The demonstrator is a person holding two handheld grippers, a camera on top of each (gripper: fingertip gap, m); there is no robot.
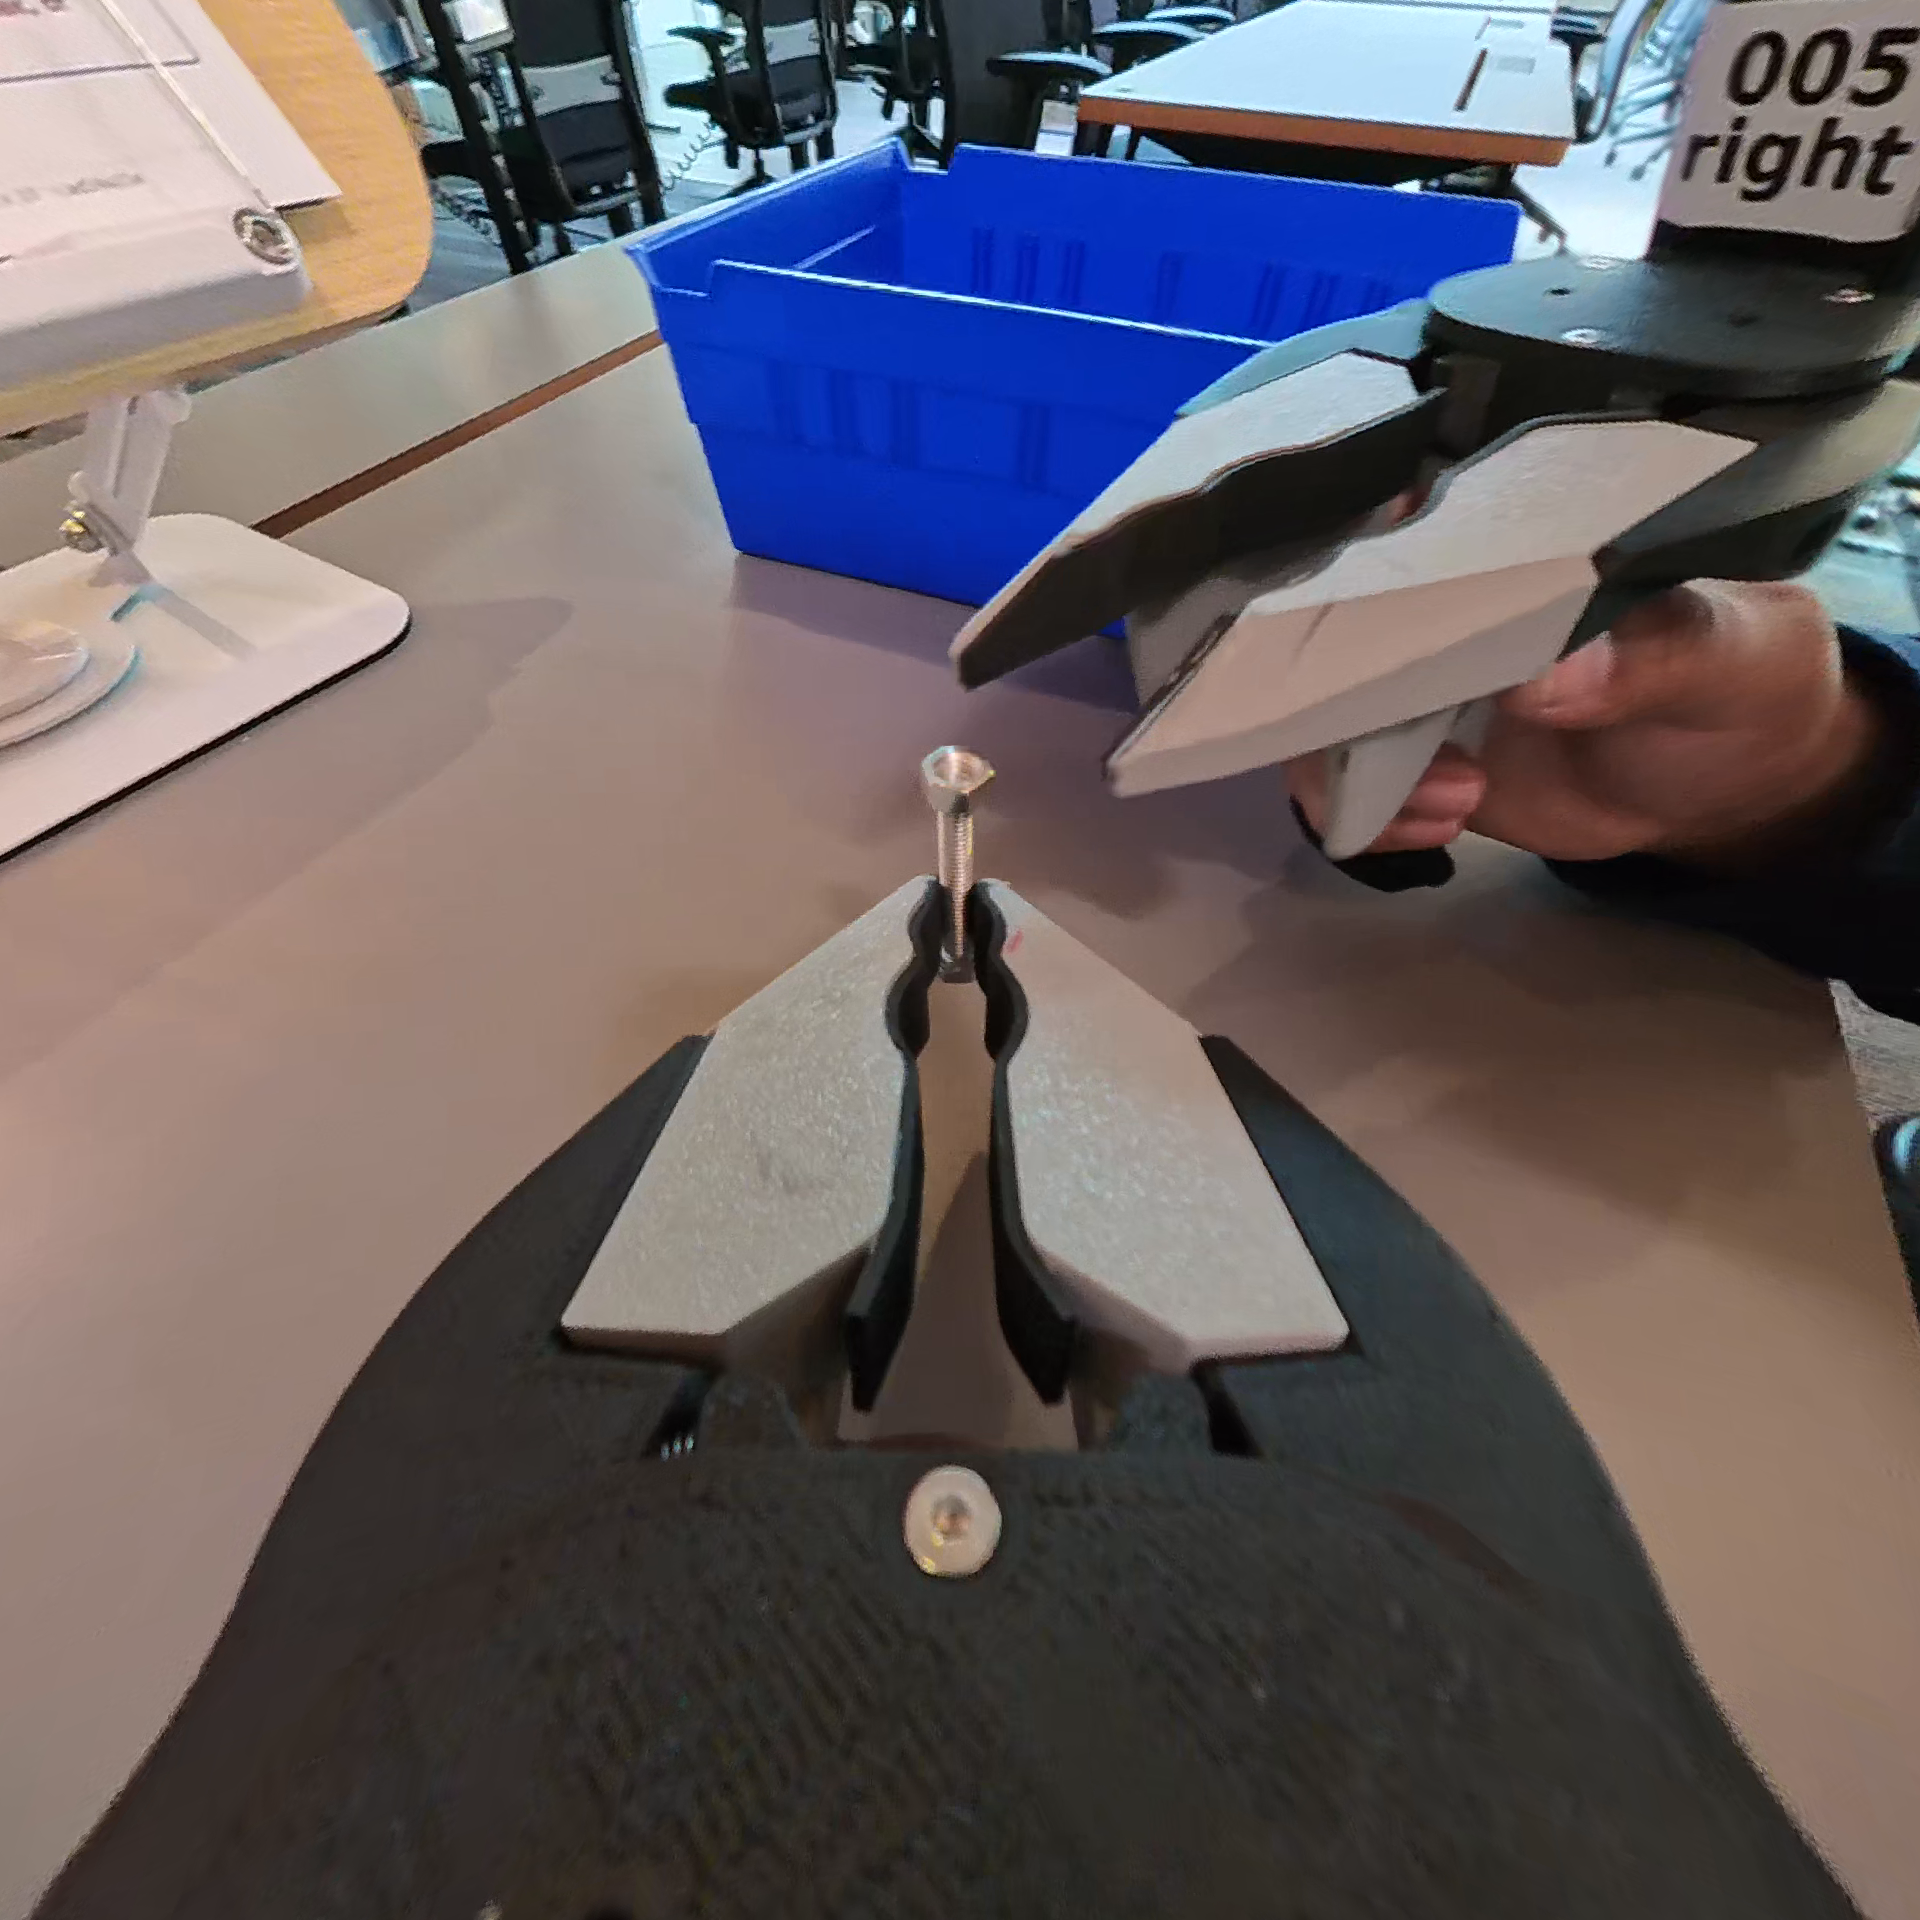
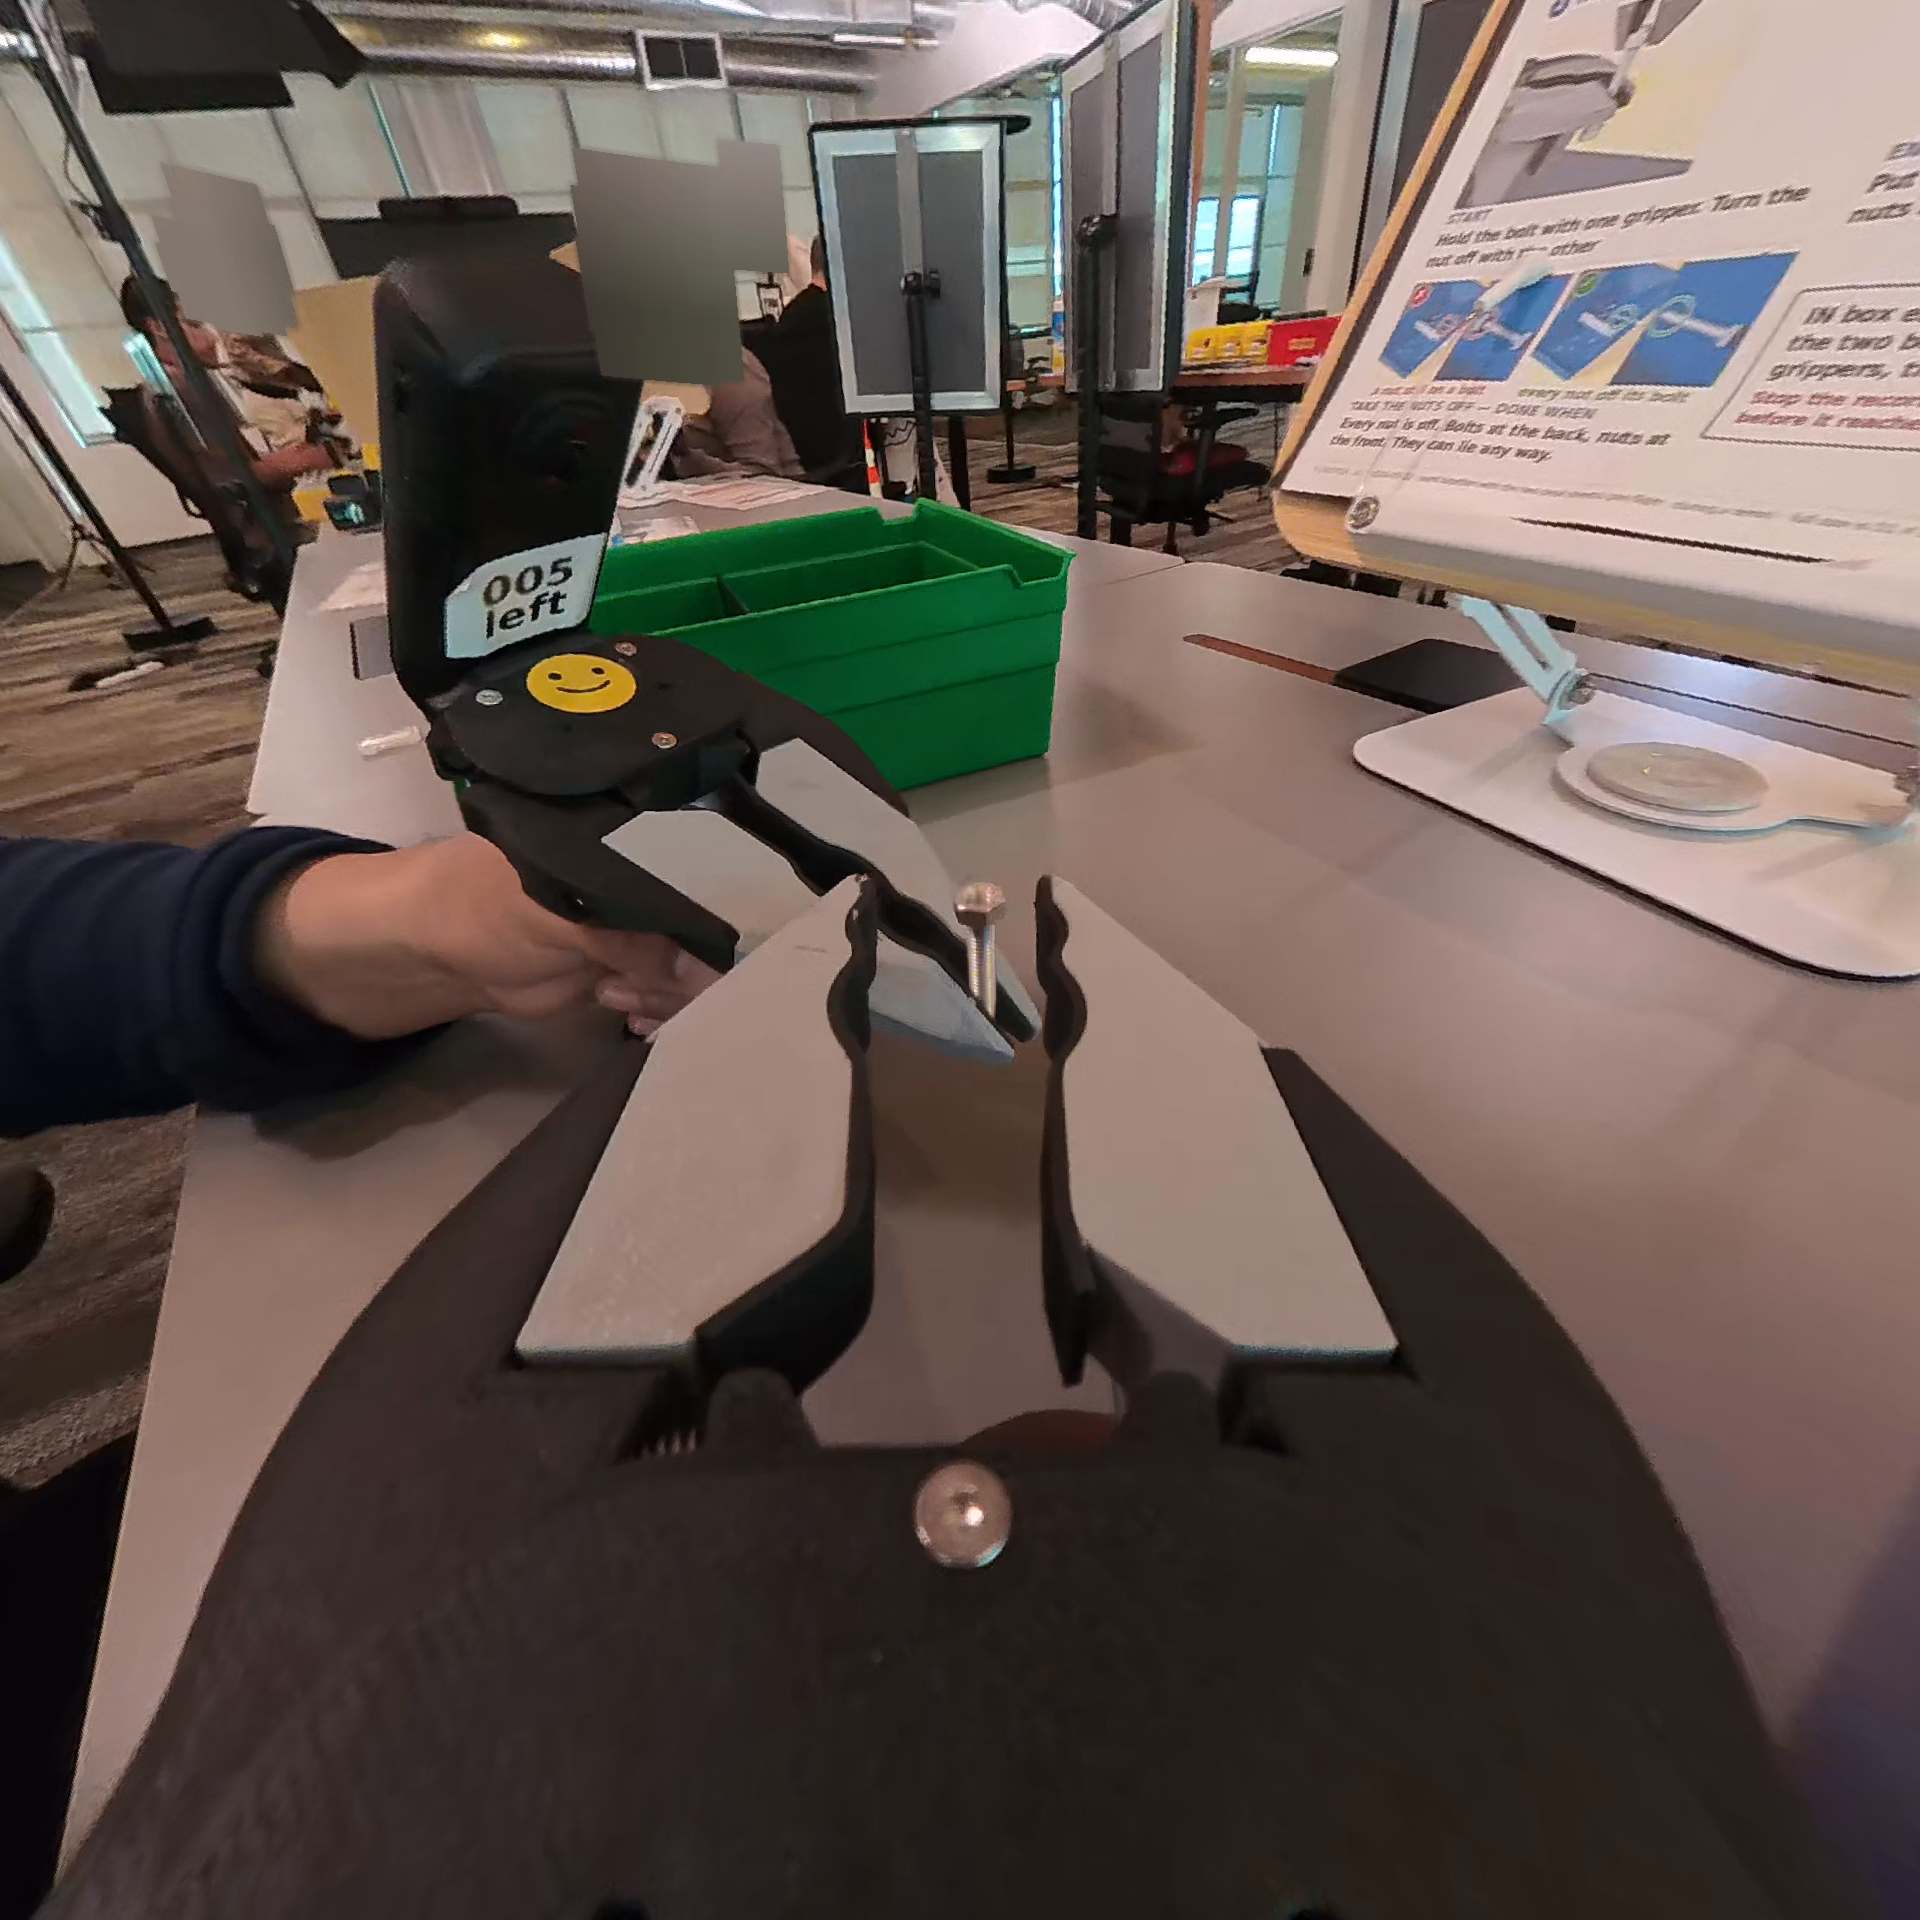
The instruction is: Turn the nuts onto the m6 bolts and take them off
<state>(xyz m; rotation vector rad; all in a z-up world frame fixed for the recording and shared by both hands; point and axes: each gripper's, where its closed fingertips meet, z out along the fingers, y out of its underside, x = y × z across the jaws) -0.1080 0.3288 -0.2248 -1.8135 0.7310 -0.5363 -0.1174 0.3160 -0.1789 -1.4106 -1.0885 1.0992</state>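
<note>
The work surface is a smooth, matte grey-brown tabletop (image 1: 416, 935) in an open office room with black swivel chairs (image 1: 582, 114), further desks and exposed ceiling ducts. The landmark is the bolt (image 1: 953, 831), a bright steel threaded shank with a hexagonal head, standing upright above the tabletop. The left gripper (image 1: 953, 914) is clenched on the lower end of the bolt shank; its fingers are flat grey wedge plates with black wavy-edged inner pads, mounted on a coarse black printed body. A small nut-like metal part sits between the pads at the bolt's lower end, but it is too small to identify. The right gripper (image 2: 951, 935) is released, its jaws apart on either side of the bolt head without touching it. Behind the bolt in the left wrist view stands a blue ribbed plastic bin (image 1: 1039, 395); in the right wrist view a green divided bin (image 2: 883, 644) stands behind it. A white tilted stand (image 2: 1621, 831) carrying an instruction sheet sits to the right of the bolt there.
</note>
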